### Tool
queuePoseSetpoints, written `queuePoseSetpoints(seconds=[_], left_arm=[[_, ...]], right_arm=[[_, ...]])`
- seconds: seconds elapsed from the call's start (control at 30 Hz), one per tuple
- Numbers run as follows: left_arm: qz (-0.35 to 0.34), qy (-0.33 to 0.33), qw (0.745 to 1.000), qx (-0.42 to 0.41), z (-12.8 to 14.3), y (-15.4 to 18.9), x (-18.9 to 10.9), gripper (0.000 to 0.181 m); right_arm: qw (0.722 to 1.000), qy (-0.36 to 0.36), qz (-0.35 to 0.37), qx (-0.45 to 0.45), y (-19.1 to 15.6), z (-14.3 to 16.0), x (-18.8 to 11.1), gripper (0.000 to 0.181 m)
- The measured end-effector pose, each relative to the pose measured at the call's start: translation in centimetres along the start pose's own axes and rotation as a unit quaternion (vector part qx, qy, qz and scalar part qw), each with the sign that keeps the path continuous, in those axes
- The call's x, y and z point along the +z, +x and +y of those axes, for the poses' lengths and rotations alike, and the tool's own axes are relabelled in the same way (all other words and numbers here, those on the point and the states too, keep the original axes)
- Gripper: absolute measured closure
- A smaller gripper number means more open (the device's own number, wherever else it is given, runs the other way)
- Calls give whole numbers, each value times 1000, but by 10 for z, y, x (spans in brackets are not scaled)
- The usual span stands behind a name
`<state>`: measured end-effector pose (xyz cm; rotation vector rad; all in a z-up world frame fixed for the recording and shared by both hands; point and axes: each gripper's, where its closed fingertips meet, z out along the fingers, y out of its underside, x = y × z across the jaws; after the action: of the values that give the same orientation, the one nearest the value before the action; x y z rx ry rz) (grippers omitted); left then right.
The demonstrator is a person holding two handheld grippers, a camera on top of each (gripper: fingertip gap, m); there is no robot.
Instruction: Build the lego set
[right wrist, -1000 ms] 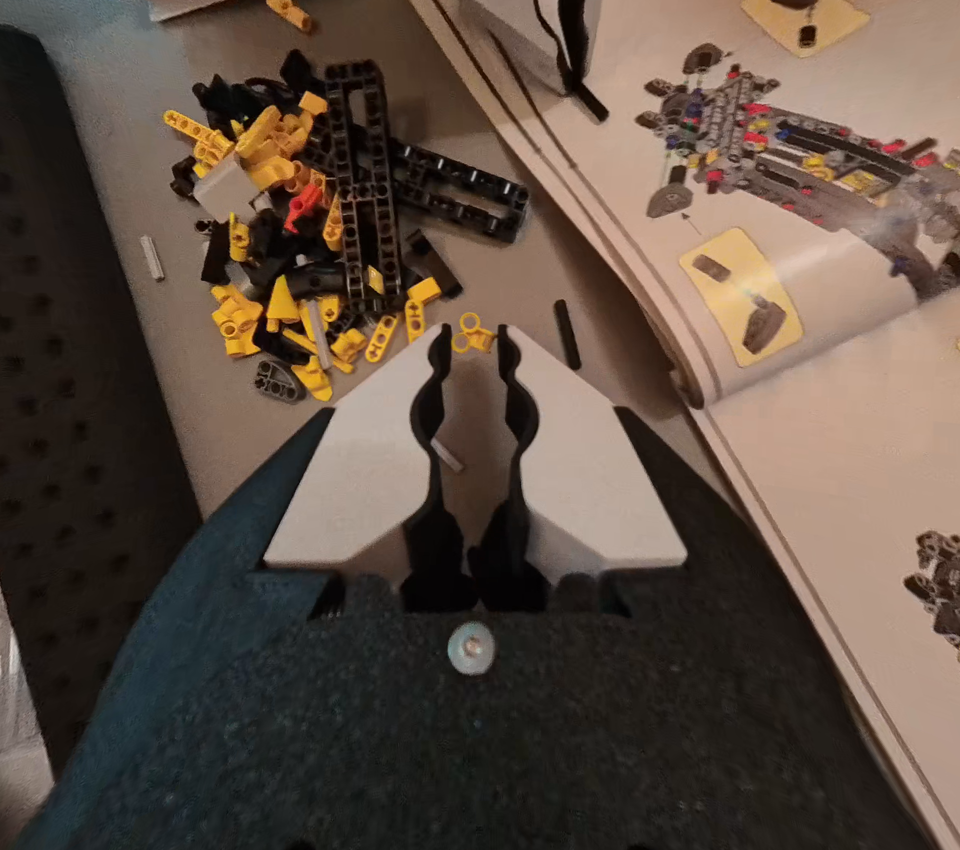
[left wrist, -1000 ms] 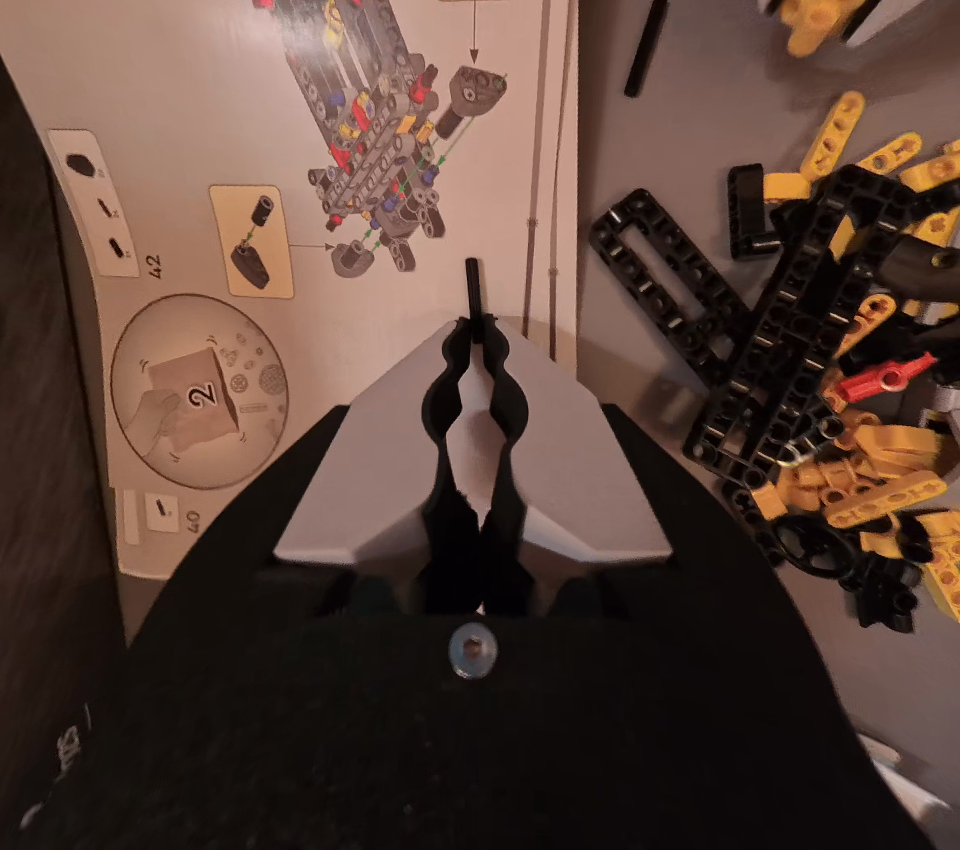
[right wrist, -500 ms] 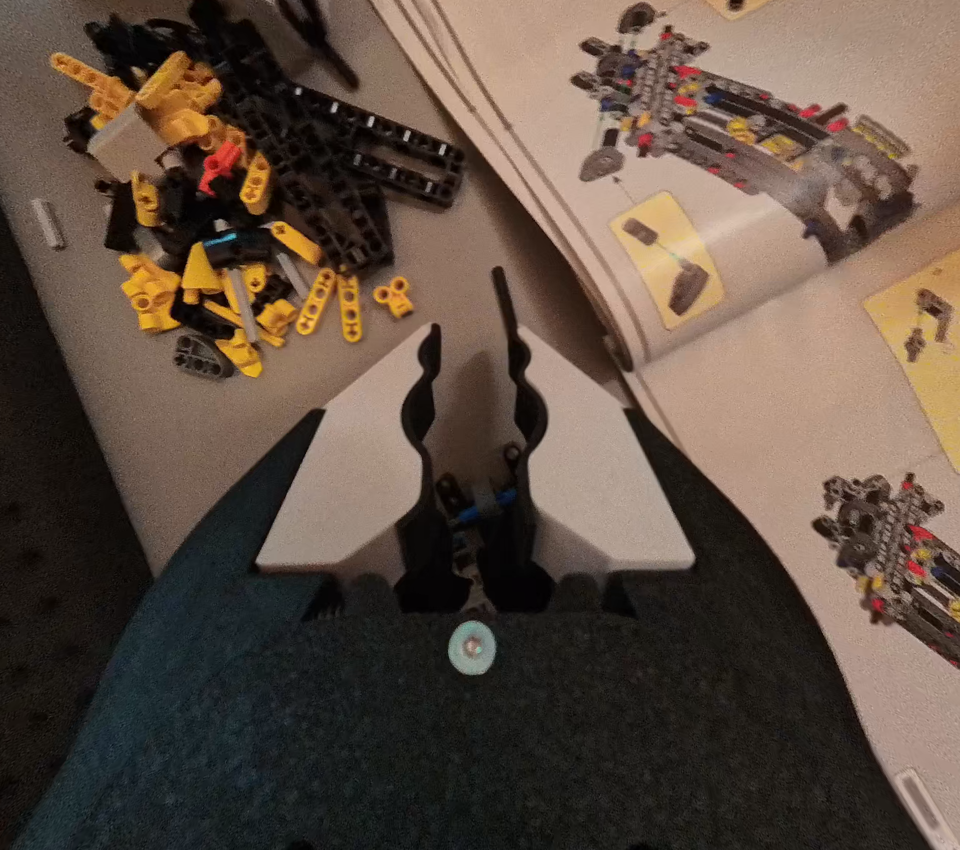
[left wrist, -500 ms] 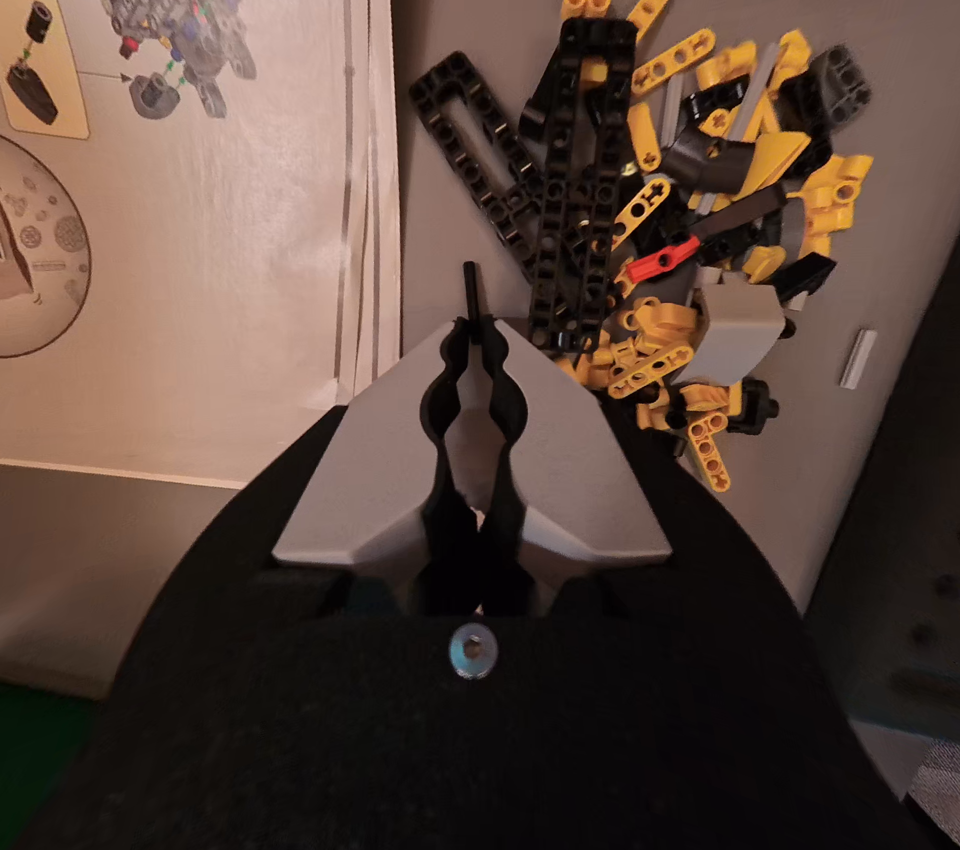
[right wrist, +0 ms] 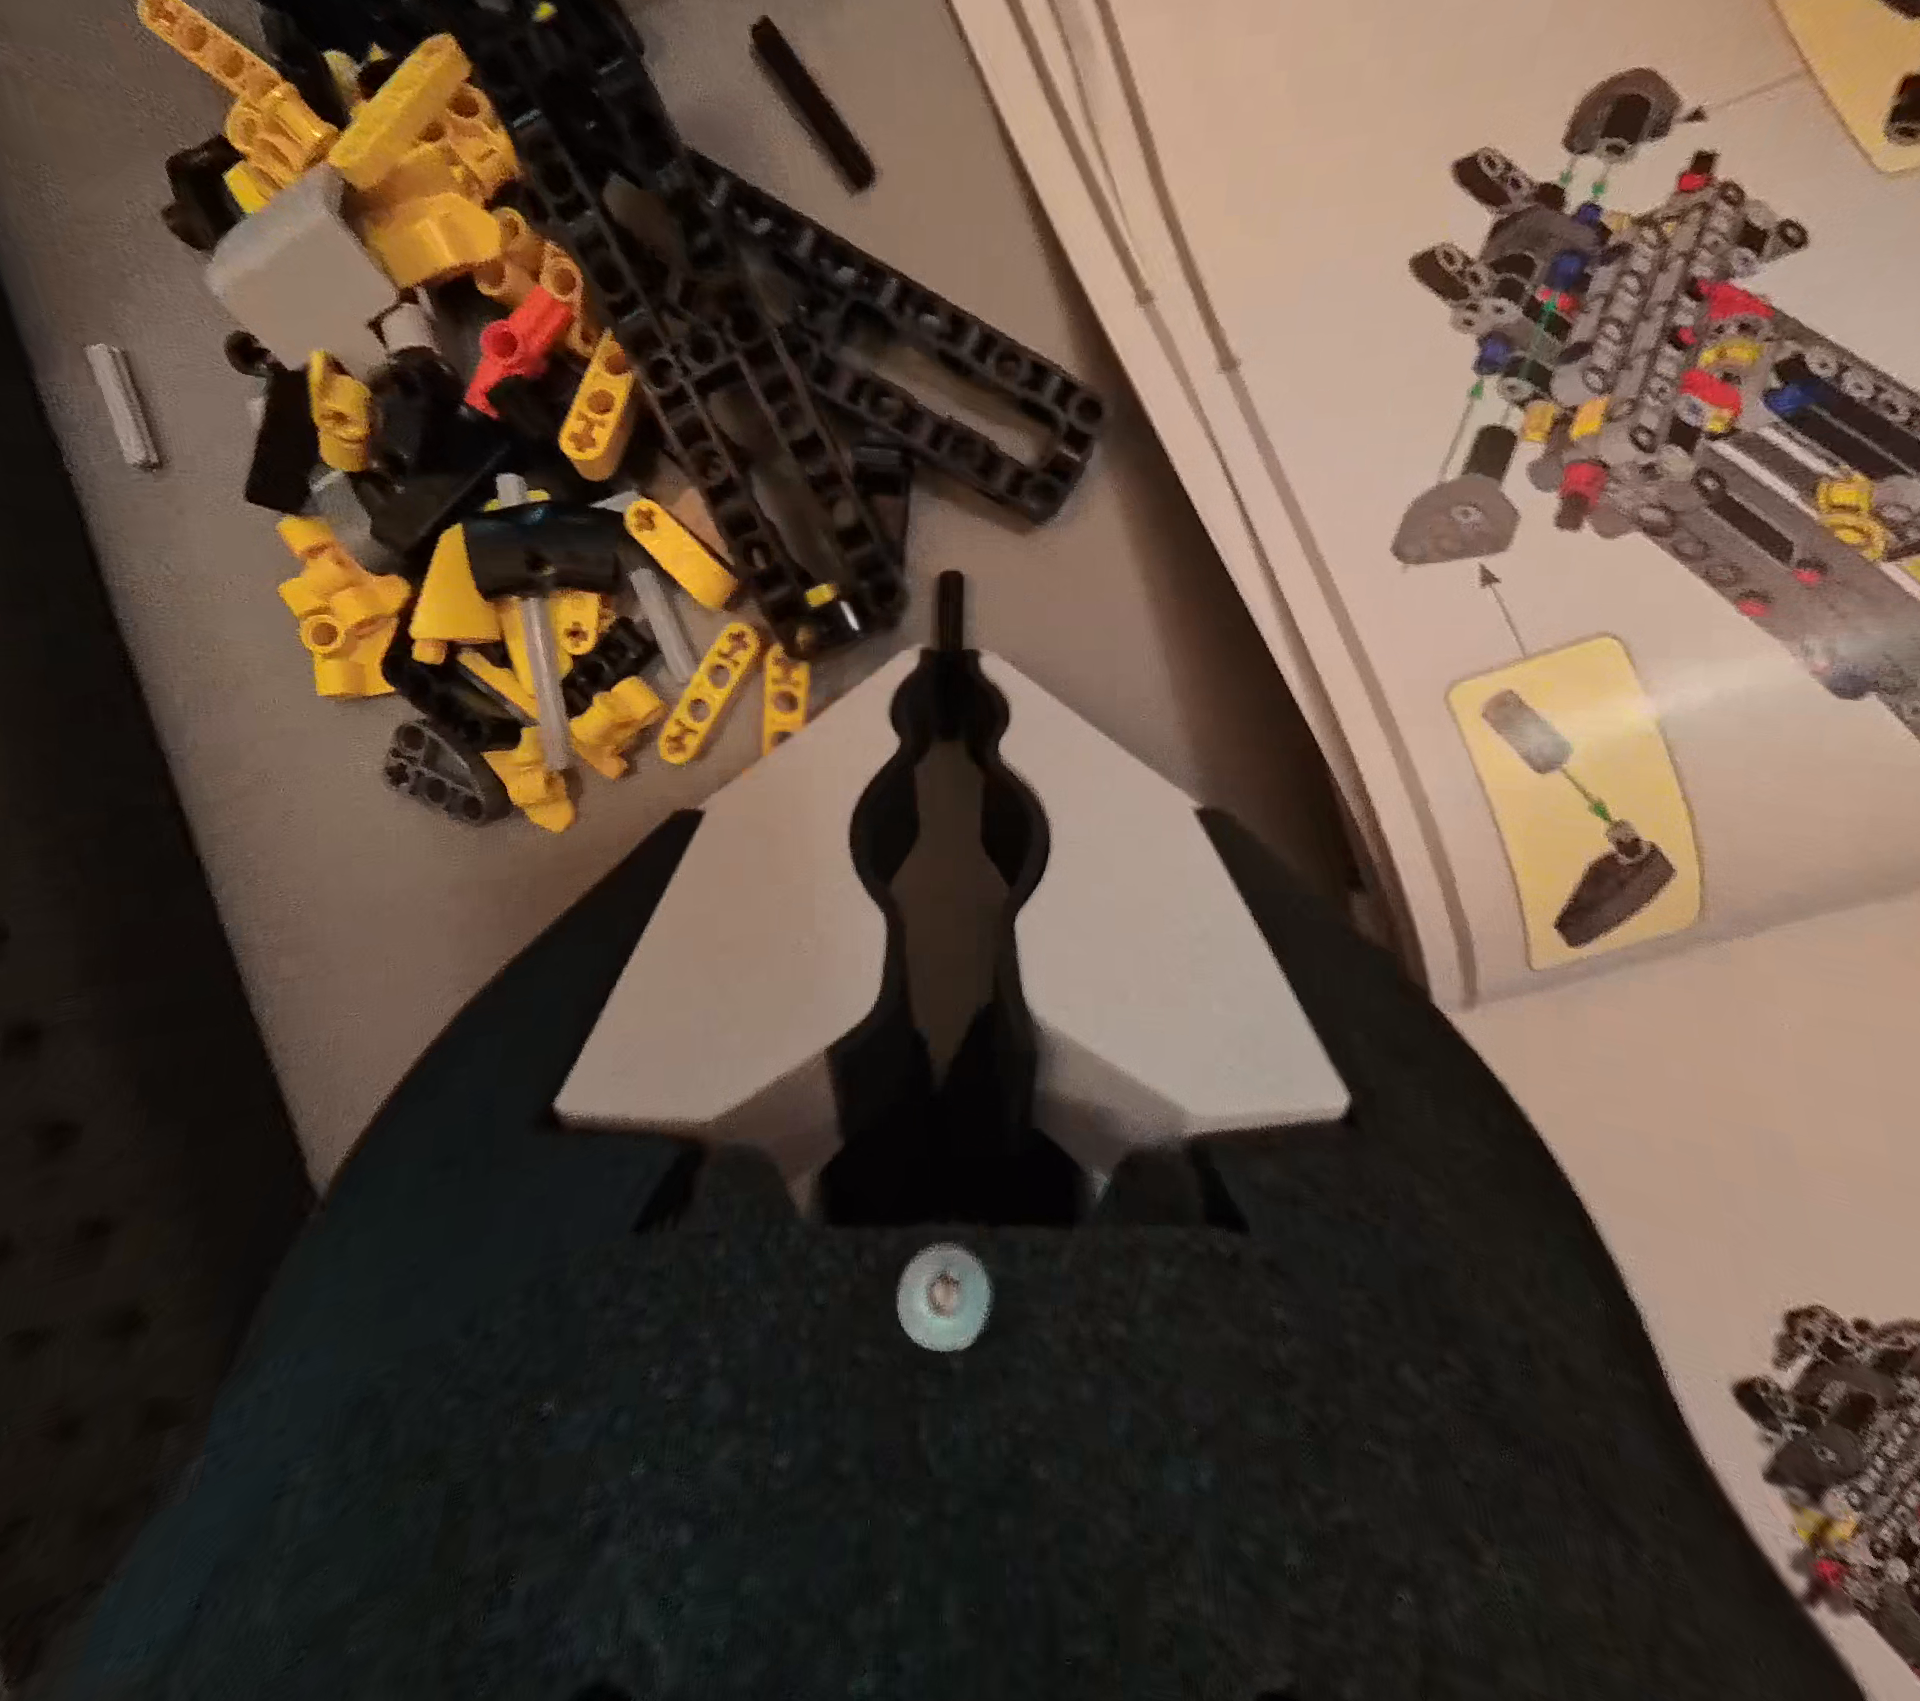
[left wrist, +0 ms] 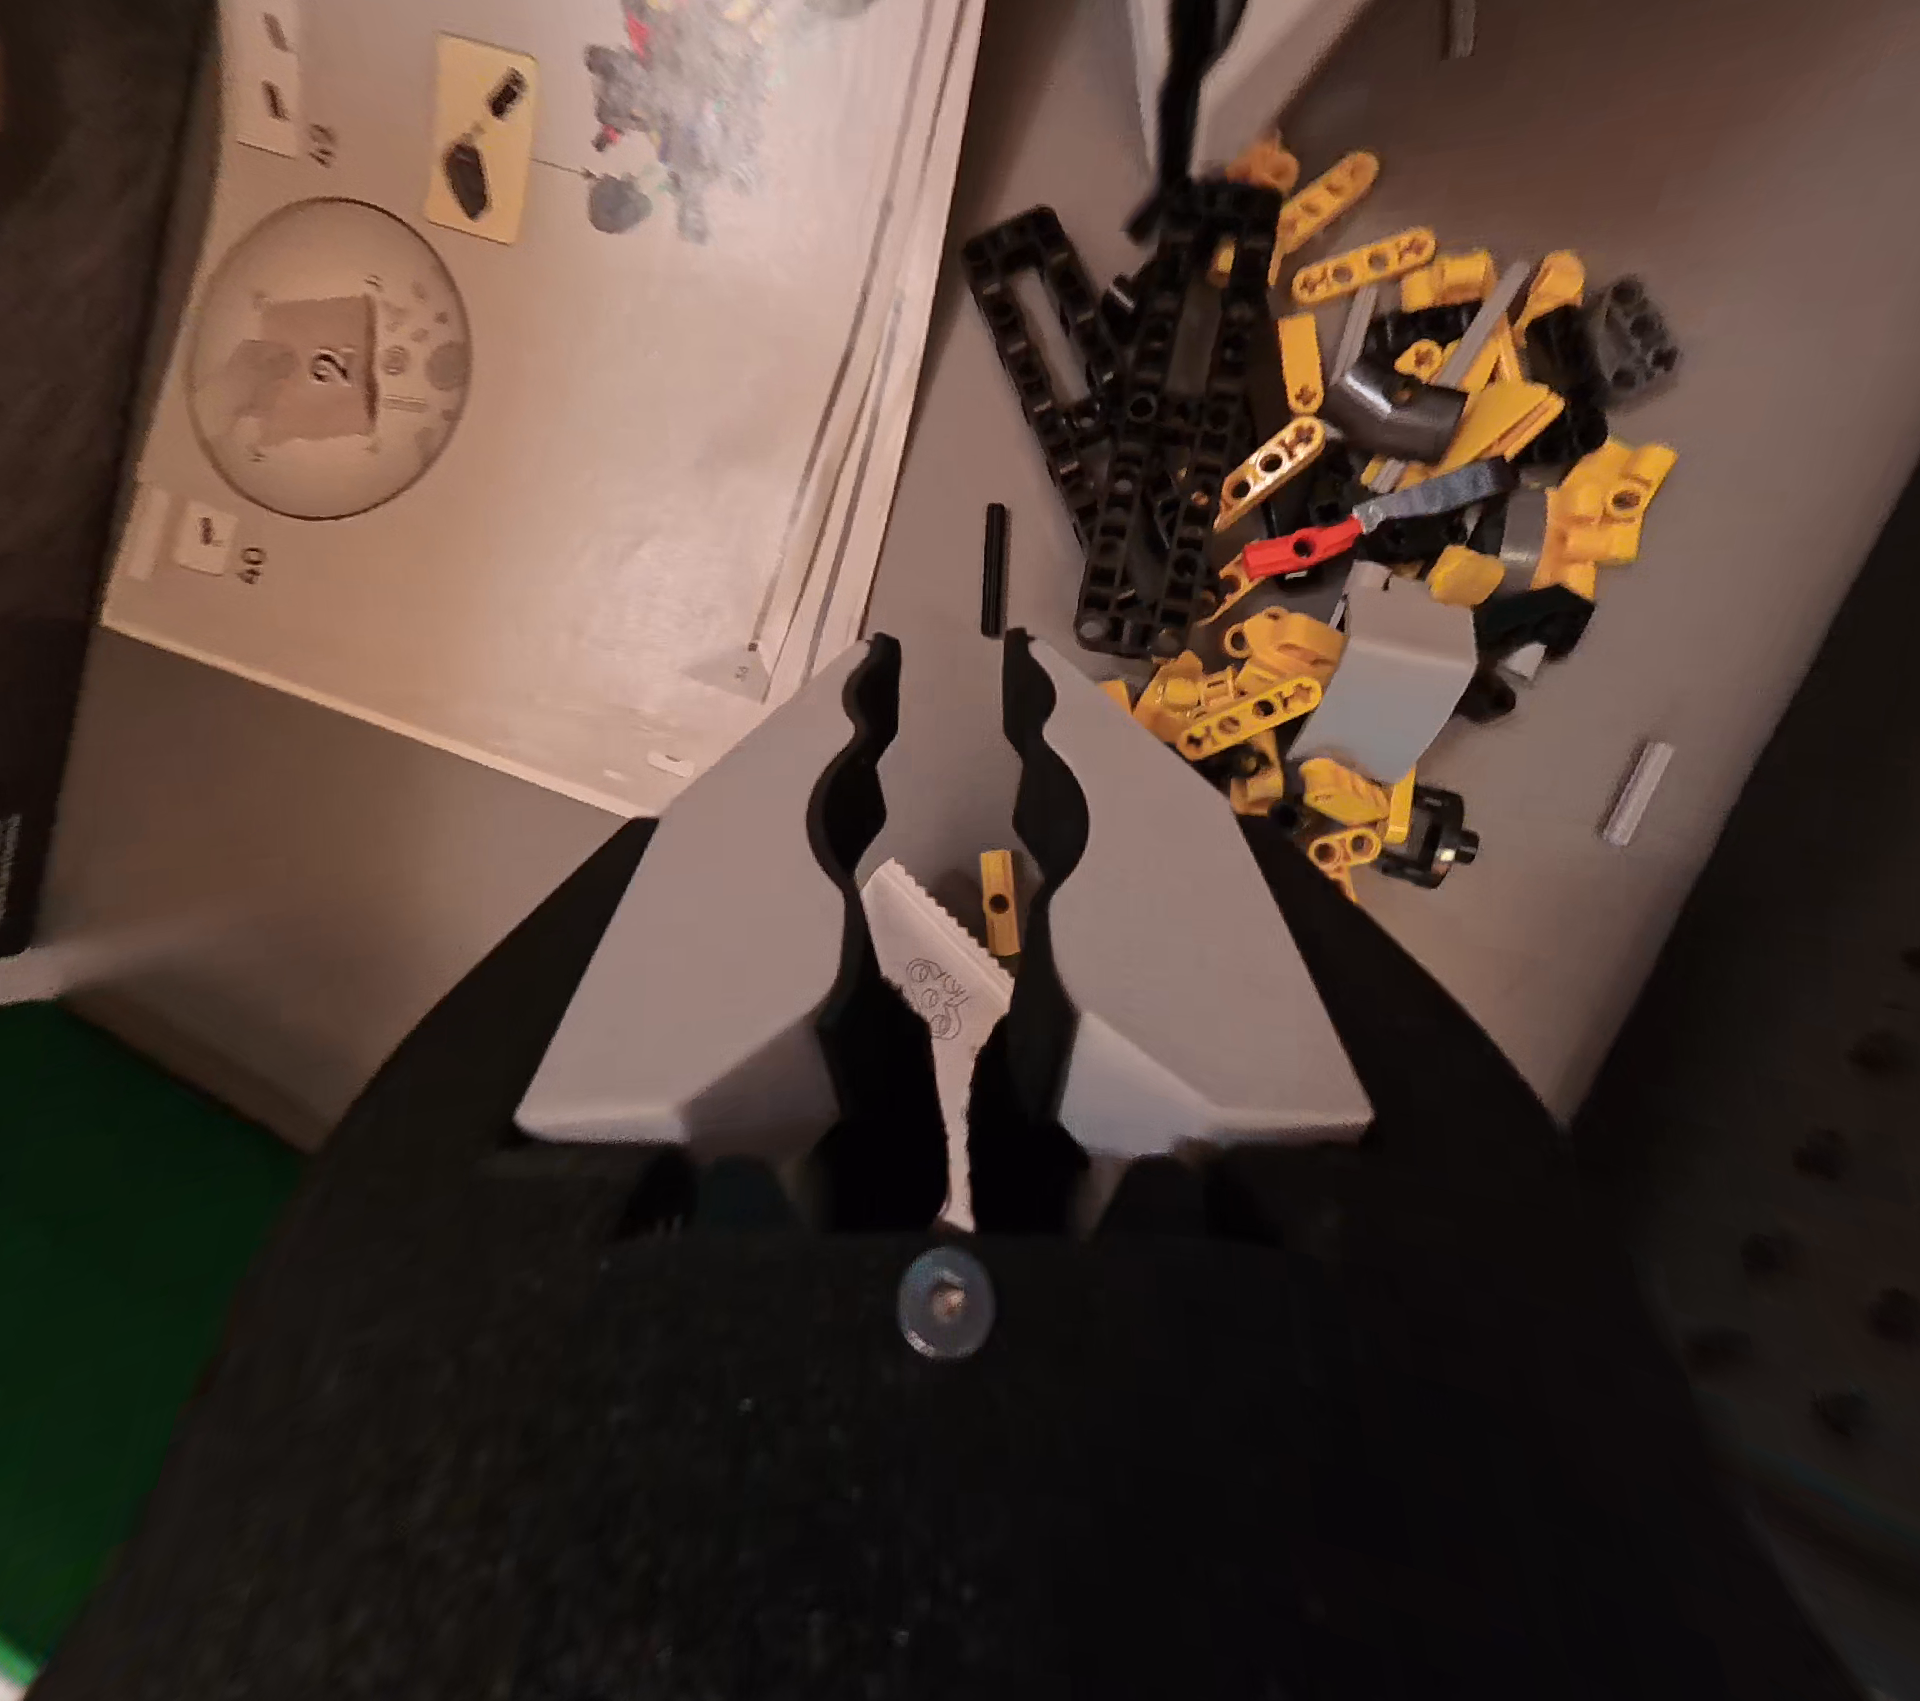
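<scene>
So the black axle has swapped sides: the left claw (left wrist: 943, 652), which was pinching it half a second ago, is now spread open and empty. The right claw (right wrist: 948, 664) is clamped shut on the axle (right wrist: 948, 602), tip poking out. A second axle (left wrist: 994, 569) lies on the surface (left wrist: 1714, 145) between the manual (left wrist: 644, 425) and the pile (left wrist: 1382, 488).

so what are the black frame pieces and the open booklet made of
Black frame pieces: look like hard moulded plastic, with crisp rows of holes and a slight sheen. Open booklet: printed paper, probably coated, since its stacked page edges curl and one page shows glare.
</scene>
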<state>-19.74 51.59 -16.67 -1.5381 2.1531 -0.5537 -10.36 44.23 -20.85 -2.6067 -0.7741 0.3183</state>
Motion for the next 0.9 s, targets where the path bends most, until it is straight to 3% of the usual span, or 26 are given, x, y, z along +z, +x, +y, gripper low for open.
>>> queuePoseSetpoints(seconds=[0.07,0.13,0.23,0.3,0.4,0.47,0.57,0.73,0.83,0.9], left_arm=[[-21,19,999,-14,-4,0,-5,163],[-48,42,997,-32,-7,-1,-12,163],[-61,81,993,-64,-13,7,-21,163],[-42,113,990,-77,-23,22,-22,168],[5,136,989,-64,-54,52,-5,166],[37,124,991,-40,-78,76,17,161],[36,84,996,-12,-99,96,55,159],[37,46,998,5,-111,111,91,157],[54,39,998,-1,-115,118,100,165],[50,24,998,1,-111,119,106,173]], right_arm=[[1000,8,-3,3,-6,-1,-6,171],[999,32,28,34,2,11,-34,165],[991,91,51,85,-3,52,-83,163],[988,119,68,72,-21,83,-95,162],[979,152,124,56,-35,105,-92,163],[977,178,113,40,-45,104,-86,162],[984,135,110,30,-43,114,-72,158],[990,102,93,16,-41,117,-59,162],[991,91,95,-7,-43,120,-55,178],[990,99,100,-5,-44,119,-55,178]])
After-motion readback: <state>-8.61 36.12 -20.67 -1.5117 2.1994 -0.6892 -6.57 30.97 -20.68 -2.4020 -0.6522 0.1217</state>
